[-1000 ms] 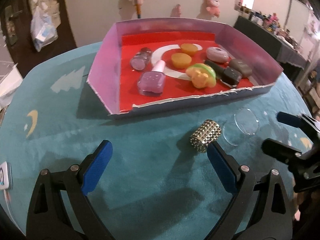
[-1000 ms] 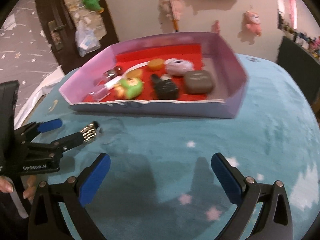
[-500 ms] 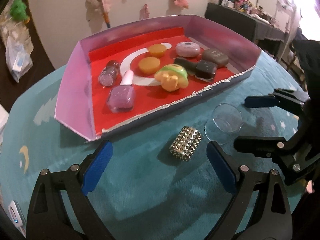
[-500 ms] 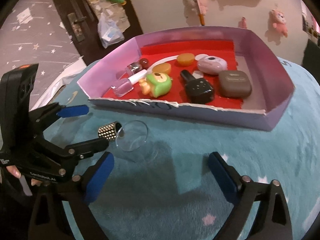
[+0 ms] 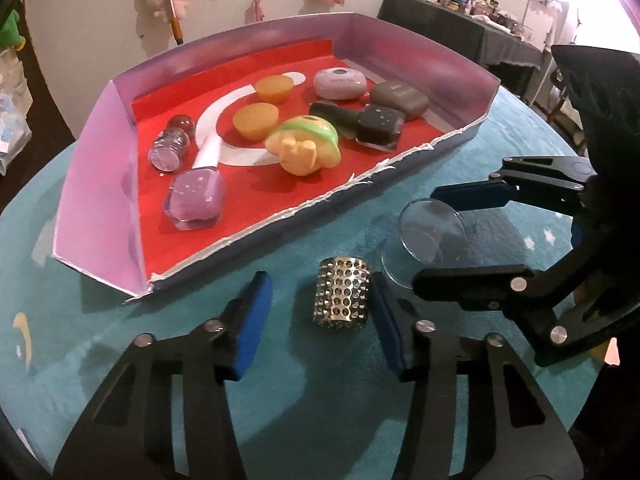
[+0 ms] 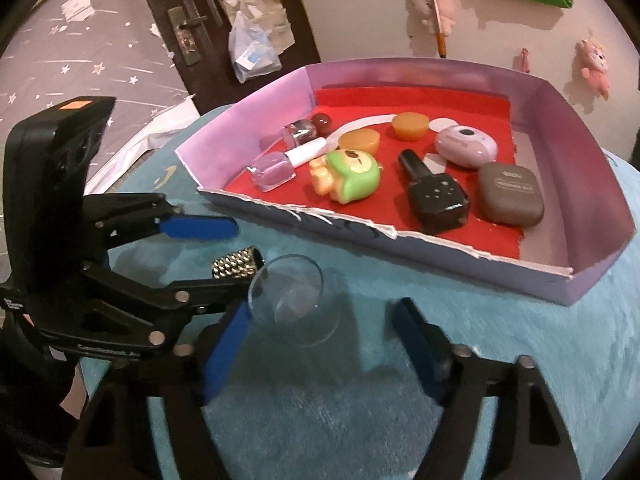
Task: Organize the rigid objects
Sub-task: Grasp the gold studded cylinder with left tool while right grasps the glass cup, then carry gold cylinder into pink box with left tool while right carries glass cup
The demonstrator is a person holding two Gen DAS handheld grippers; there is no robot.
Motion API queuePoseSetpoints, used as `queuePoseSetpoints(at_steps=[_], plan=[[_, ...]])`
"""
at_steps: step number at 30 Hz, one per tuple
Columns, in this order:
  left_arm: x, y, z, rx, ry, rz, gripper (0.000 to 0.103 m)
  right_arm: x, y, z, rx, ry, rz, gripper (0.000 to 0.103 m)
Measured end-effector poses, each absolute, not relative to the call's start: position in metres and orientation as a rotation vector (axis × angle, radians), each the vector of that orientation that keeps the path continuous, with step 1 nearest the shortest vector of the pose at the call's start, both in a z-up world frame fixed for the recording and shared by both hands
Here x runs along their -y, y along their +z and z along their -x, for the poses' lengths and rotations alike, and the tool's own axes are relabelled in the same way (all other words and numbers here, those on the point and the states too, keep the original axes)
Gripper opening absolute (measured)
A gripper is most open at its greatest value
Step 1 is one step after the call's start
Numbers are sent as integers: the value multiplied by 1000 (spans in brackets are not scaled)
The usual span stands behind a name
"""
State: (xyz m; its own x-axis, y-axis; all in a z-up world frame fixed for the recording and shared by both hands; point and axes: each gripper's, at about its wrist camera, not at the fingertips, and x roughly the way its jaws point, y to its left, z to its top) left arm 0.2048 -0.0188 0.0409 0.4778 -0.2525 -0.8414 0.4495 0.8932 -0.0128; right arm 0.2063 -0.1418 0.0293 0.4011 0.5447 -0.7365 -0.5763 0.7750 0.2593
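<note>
Left gripper [image 5: 320, 312] narrowed around studded metal cylinder [image 5: 341, 297], unclamped, right gripper [image 6: 320, 340] wide beside clear glass dish [image 6: 287, 286].

**Clear dish between my right fingers**

From my right wrist view, my right gripper [image 6: 324, 340] stood spread wide over the teal cloth [image 6: 480, 360], with the clear glass dish [image 6: 286, 290] lying between its blue fingers. My left gripper [image 6: 224, 248] reached in from the left, its fingers apart on either side of the studded metal cylinder [image 6: 236, 267], which touched the dish's rim. Beyond sat the pink tray [image 6: 592, 184] holding a black polish bottle [image 6: 434, 194] and a green toy [image 6: 348, 176].
</note>
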Motion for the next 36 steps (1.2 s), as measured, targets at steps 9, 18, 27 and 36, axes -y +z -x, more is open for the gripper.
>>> queuePoseSetpoints(at_steps=[9, 18, 27, 36], plan=[[20, 42, -194, -959, -459, -155, 24, 140, 30, -201, -896, 733, 39, 44], [26, 59, -167, -900, -430, -102, 24, 158, 52, -174, -816, 614, 32, 44], [29, 65, -155, -883, -417, -82, 24, 176, 63, -151, -772, 555, 7, 44], [34, 66, -153, -877, -421, -92, 24, 185, 59, -144, -776, 521, -19, 44]])
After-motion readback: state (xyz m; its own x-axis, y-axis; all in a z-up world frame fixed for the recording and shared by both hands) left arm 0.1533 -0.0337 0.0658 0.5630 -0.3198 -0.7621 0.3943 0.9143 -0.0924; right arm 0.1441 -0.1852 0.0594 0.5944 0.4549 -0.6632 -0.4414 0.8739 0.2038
